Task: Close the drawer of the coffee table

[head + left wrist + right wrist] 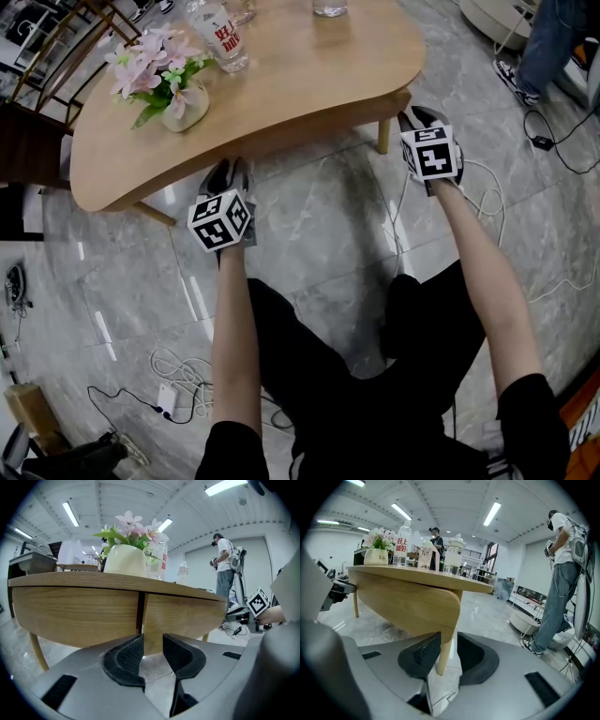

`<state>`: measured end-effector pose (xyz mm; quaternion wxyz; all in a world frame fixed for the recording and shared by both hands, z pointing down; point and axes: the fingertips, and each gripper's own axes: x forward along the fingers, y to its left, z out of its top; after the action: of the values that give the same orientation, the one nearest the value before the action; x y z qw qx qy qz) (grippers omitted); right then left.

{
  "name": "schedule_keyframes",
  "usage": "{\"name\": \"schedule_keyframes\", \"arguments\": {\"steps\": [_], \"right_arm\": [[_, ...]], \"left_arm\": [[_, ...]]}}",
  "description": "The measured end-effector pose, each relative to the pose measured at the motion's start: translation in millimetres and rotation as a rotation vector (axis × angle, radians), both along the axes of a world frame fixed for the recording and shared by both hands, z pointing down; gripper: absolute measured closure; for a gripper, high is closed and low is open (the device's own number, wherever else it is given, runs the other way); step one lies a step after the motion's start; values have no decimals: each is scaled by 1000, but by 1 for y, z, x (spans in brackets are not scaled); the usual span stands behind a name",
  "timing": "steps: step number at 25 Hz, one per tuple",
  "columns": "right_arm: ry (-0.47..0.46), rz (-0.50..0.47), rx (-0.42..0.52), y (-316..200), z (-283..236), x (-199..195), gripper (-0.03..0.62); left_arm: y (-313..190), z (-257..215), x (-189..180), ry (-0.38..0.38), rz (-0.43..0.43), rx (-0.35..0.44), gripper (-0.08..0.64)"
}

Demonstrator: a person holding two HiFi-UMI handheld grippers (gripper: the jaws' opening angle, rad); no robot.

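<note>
- 1 coffee table (300, 84).
- 1 flower vase (185, 108), at the tabletop's 9 o'clock.
- 1 red-labelled bottle (223, 37), at its 11 o'clock.
- 2 grippers: left gripper (152, 656), right gripper (447, 656).
- 2 people in the right gripper view: near bystander (562, 569) at 3 o'clock, far bystander (437, 540) at 12 o'clock.

The wooden coffee table (309, 75) carries a flower pot (187, 109), a bottle (218, 36) and a glass (330, 7).

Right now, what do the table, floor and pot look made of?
Table: light wood or wood veneer, matte; grain lines show.
Floor: polished grey marble-look tile, likely stone or ceramic; veins, glossy reflections.
Pot: cream glazed ceramic, probably; smooth, slight sheen.
</note>
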<state>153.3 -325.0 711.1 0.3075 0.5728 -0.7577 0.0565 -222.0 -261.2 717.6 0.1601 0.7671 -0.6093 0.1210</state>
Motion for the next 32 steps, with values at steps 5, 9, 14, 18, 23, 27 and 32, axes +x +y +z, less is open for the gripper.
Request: {"name": "schedule_keyframes", "arguments": {"steps": [5,9,14,18,23,27,32], "right_arm": [[-3,-9,13,7,-8,-2,483],[4,-38,24,16,-12,-9,485],[-52,-56,13,36,-16,-26,485],[-122,14,-1,47,-29,-27,485],[-112,-37,21,72,-89,-34,491],[-121,-160,28,100,-158,-47,494],[-146,-296,46,138,-264,-58,497]], "left_arm": [[7,-3,1,32,-22,12,425],[22,-10,18,73,-17,34,420],[36,-42,43,55,7,90,420],[52,-77,57,4,20,114,422],[73,-141,63,44,23,118,437],[92,-204,74,41,35,102,436],[118,-299,95,23,53,75,436]]}}
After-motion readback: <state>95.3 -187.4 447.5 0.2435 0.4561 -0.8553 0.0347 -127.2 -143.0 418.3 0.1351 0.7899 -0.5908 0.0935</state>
